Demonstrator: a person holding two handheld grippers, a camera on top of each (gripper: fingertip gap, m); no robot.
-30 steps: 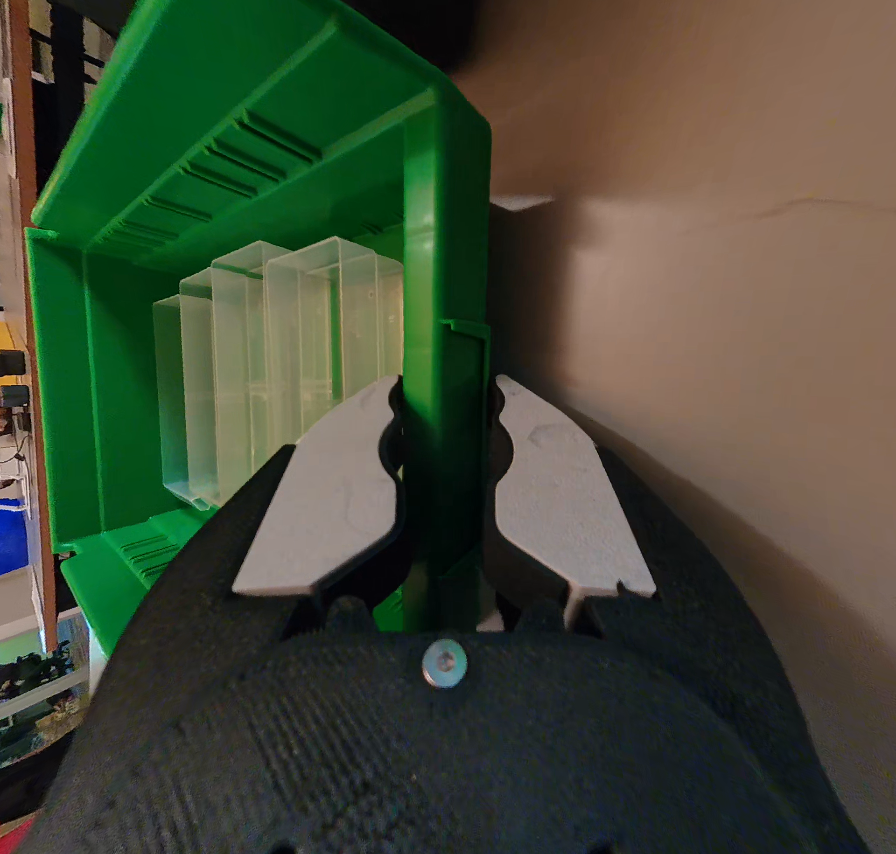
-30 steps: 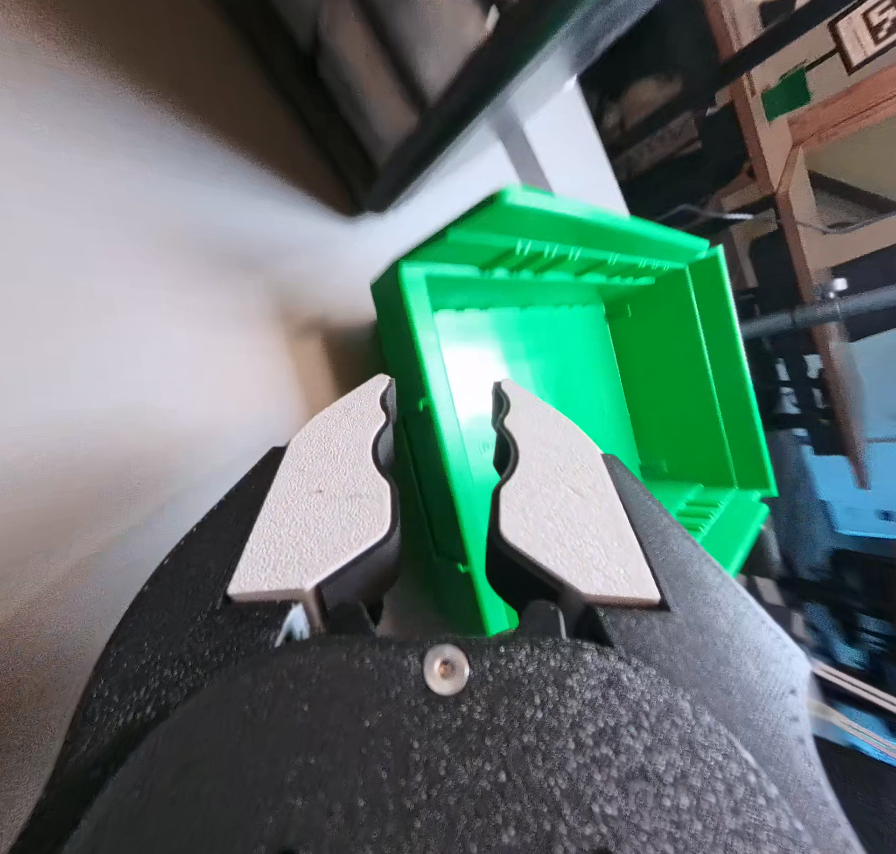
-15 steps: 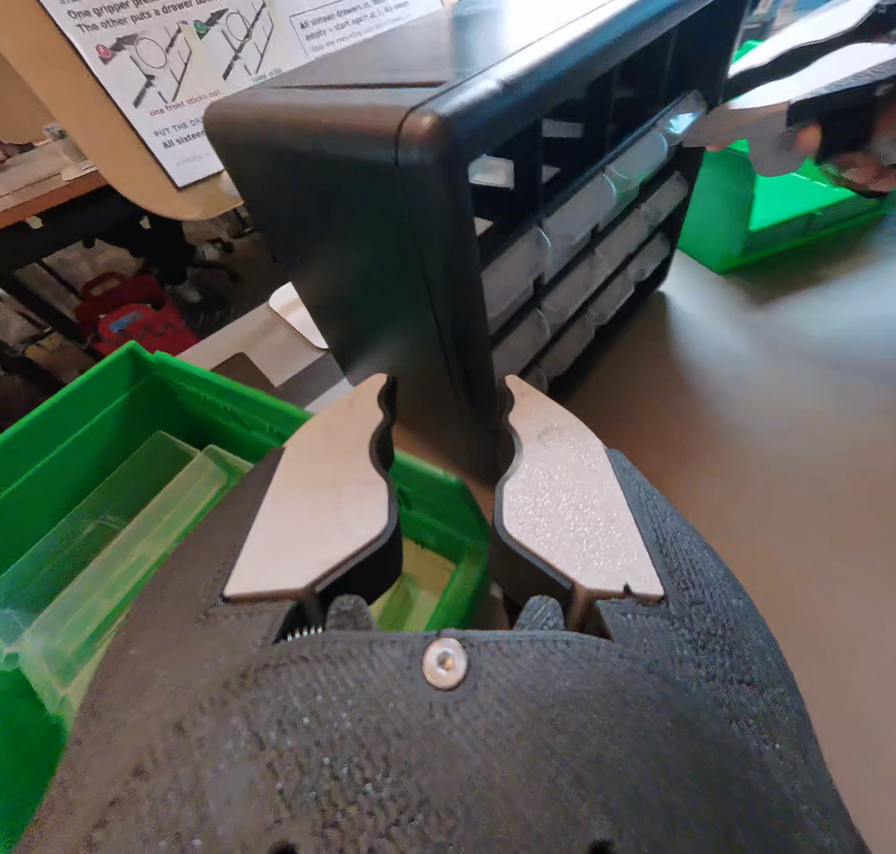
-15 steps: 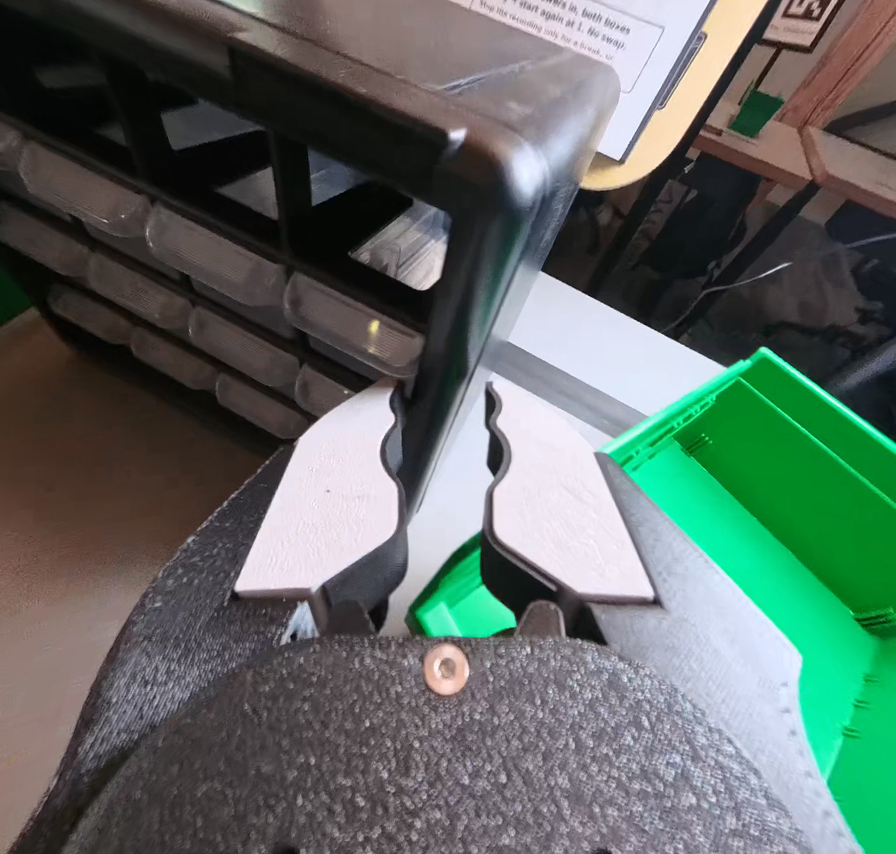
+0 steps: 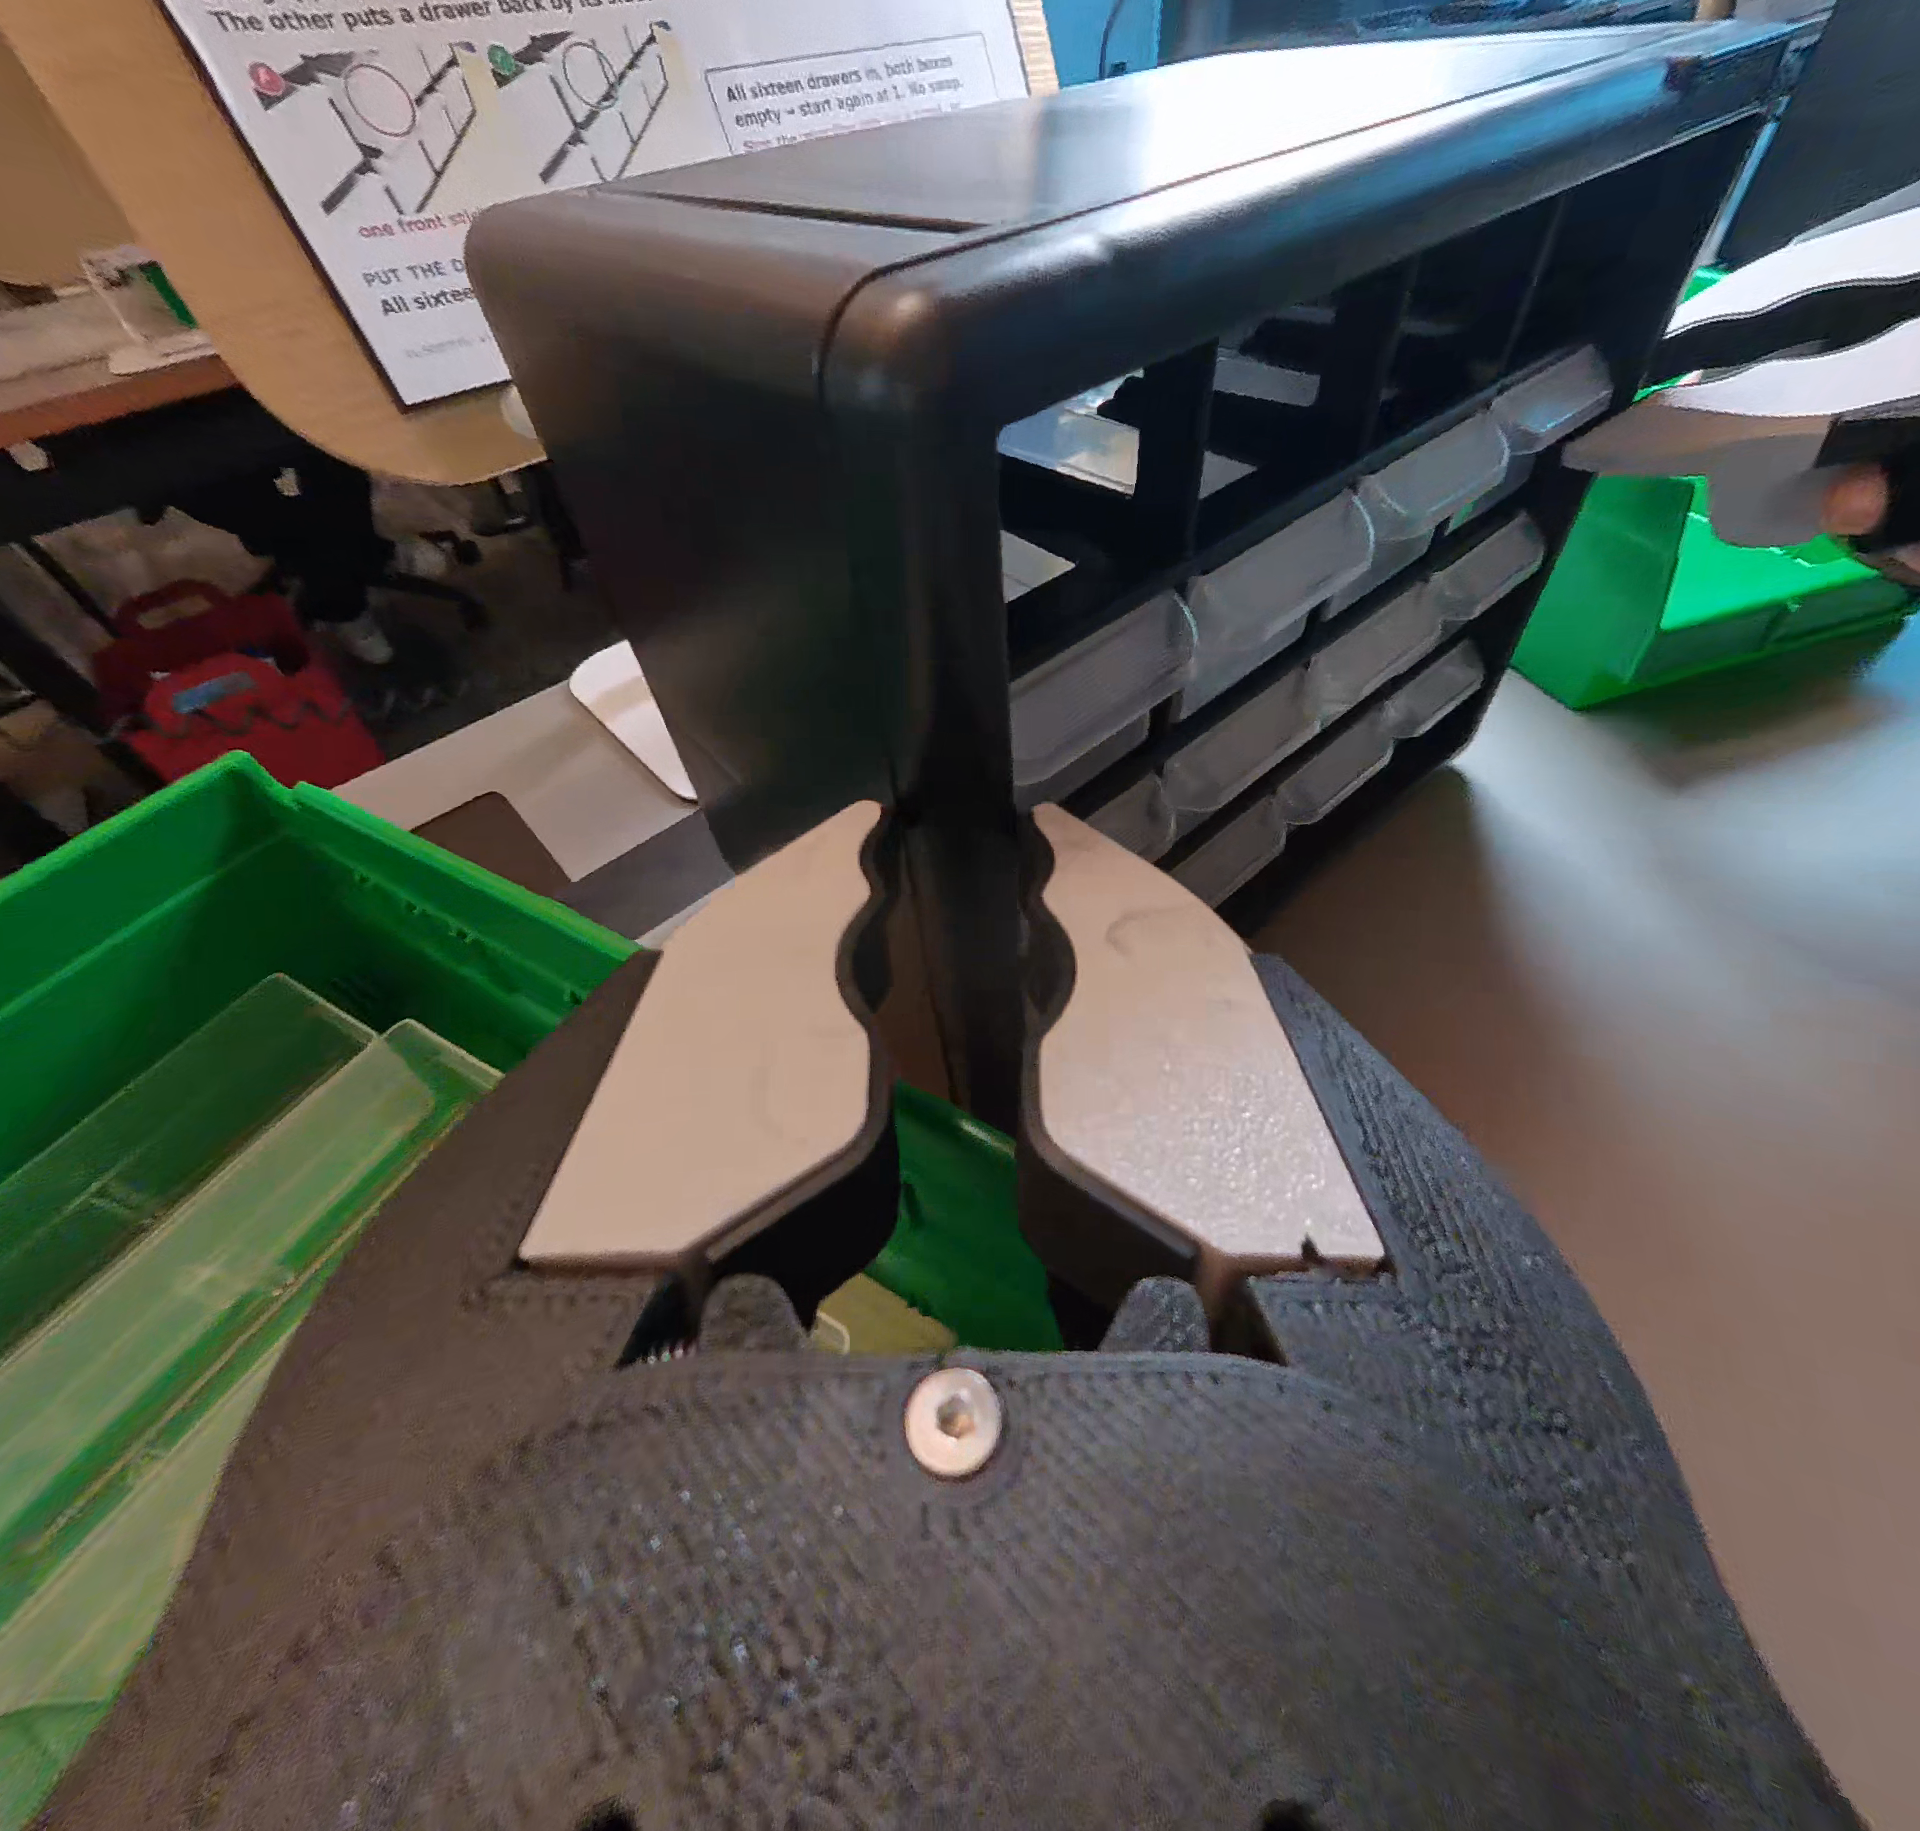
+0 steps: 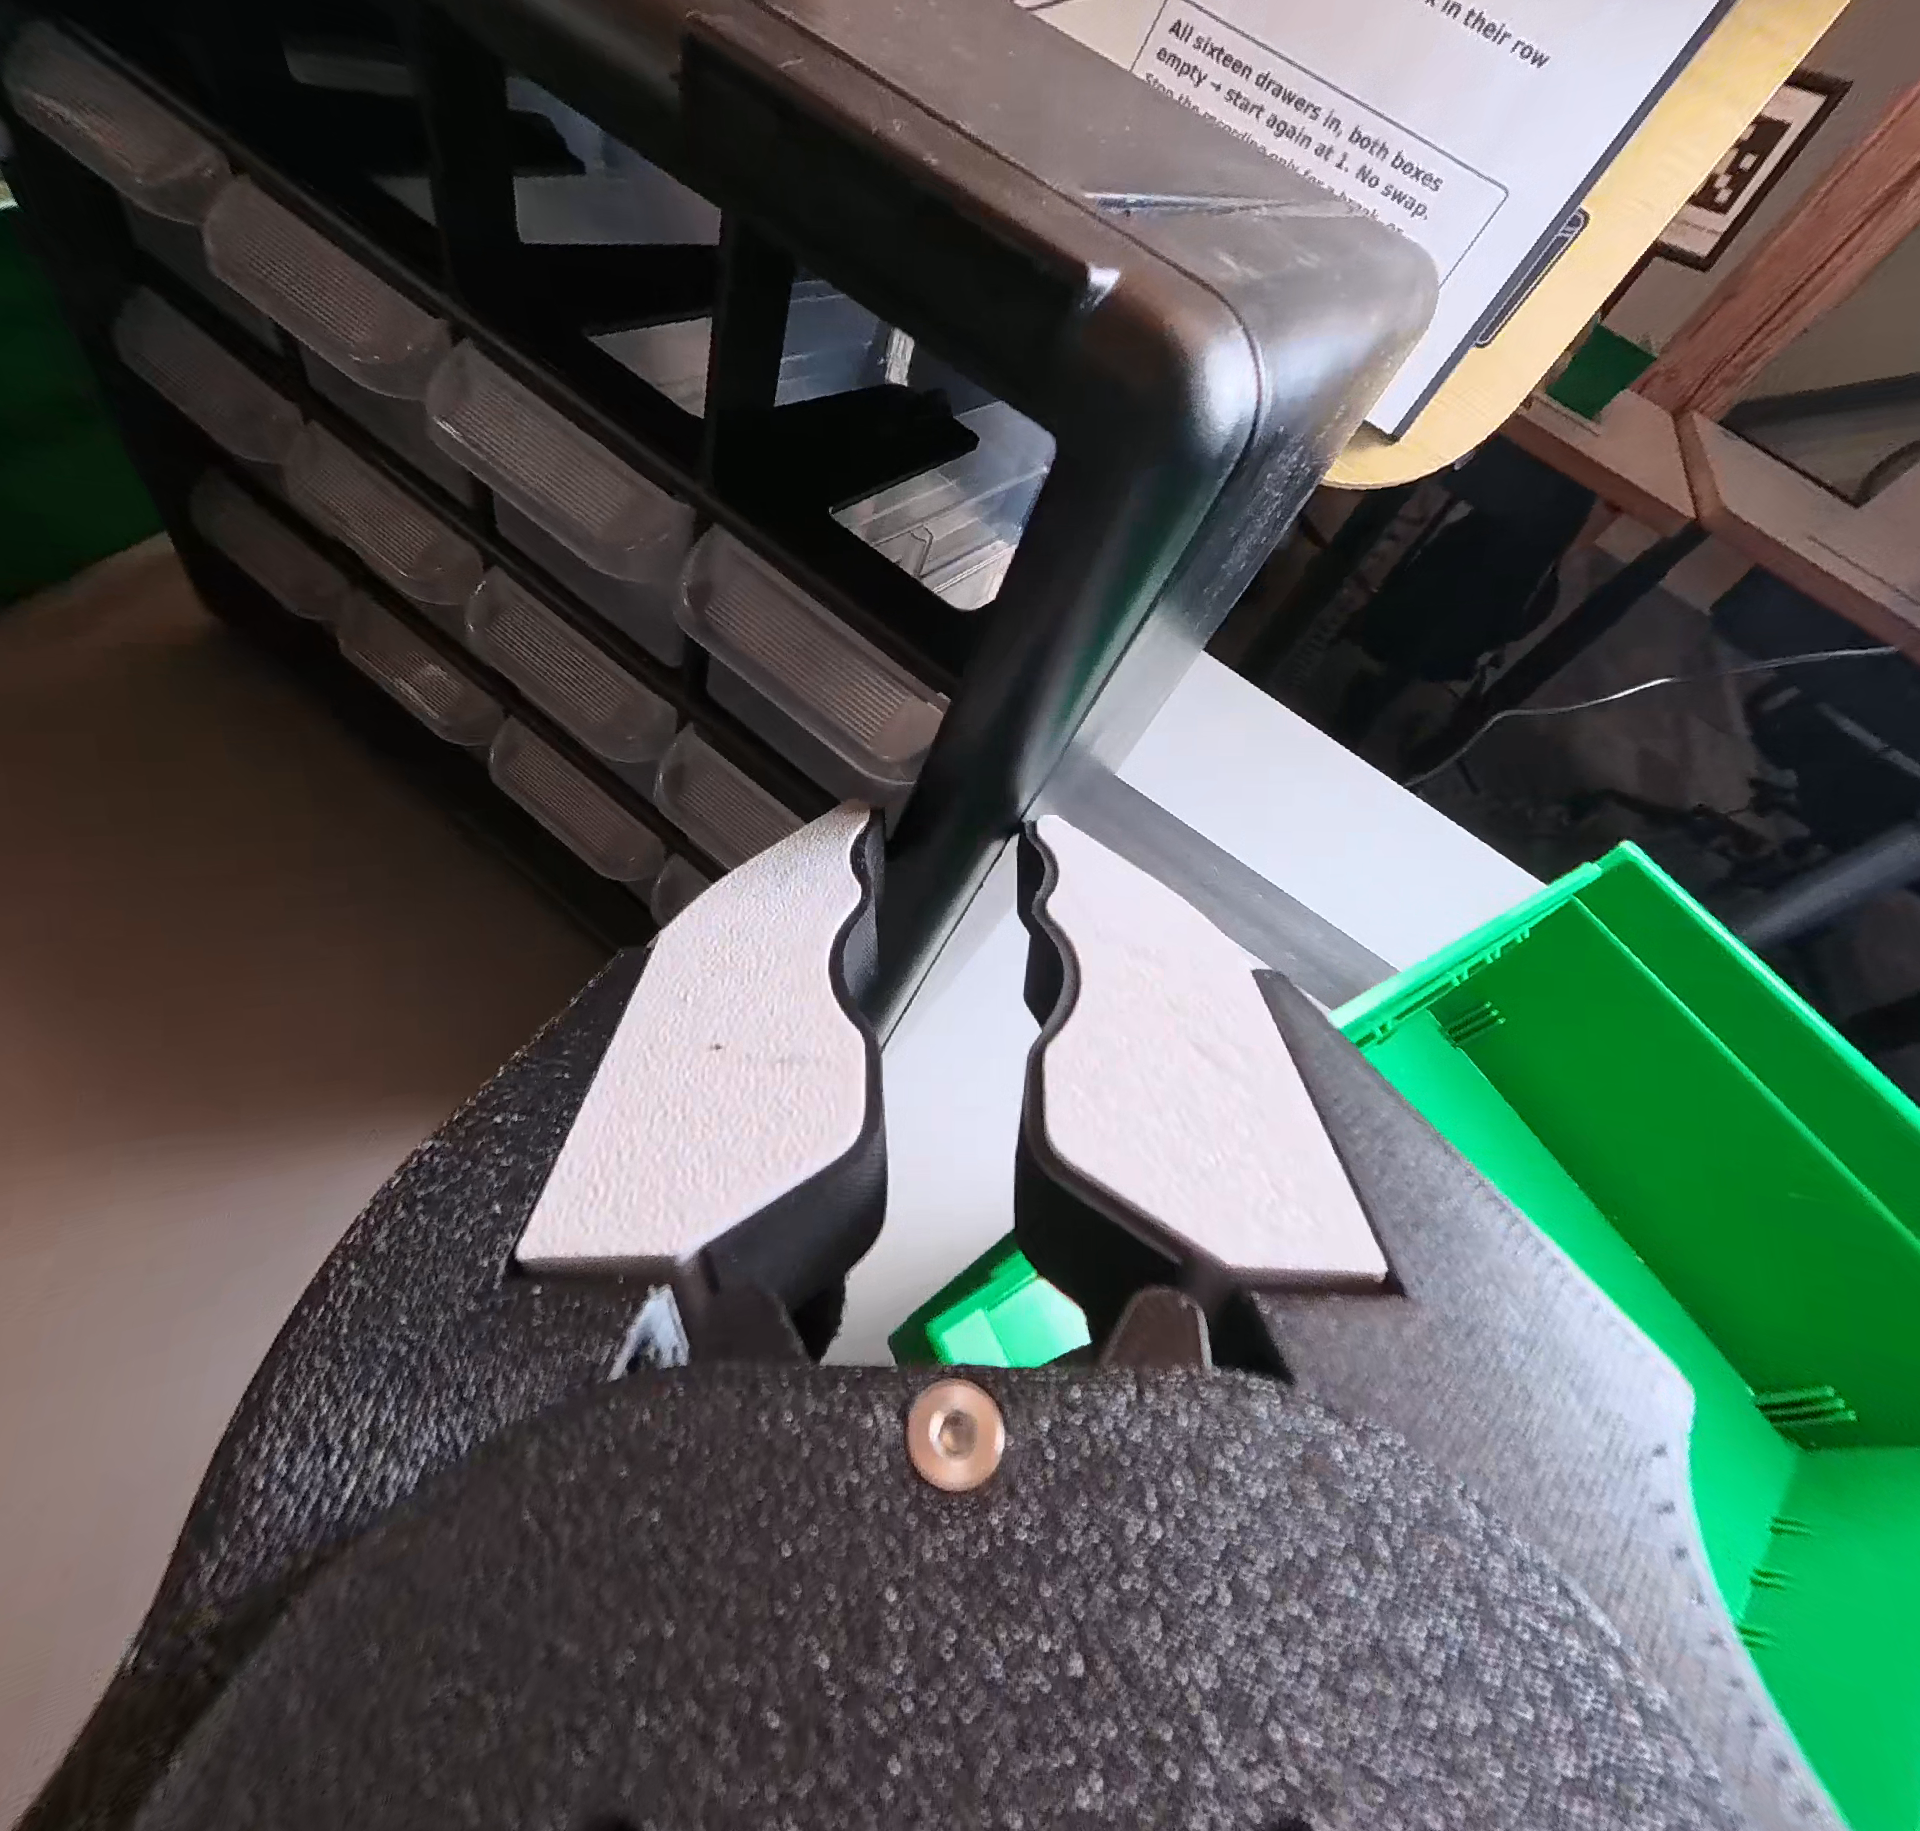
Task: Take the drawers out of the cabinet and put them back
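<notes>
Black cabinet (image 5: 1039,254), clear drawers (image 6: 561,462), green bins (image 6: 1662,1106).

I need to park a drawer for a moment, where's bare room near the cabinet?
The brown tabletop in front of the cabinet is bare. The right green bin looks empty. The left green bin is crowded with clear drawers.

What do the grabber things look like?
Each hand-held gripper, left and right, has a bumpy black plastic body with one silver screw. Two flat pale grey fingers have wavy black inner edges. No cables or sleeves show.
</notes>
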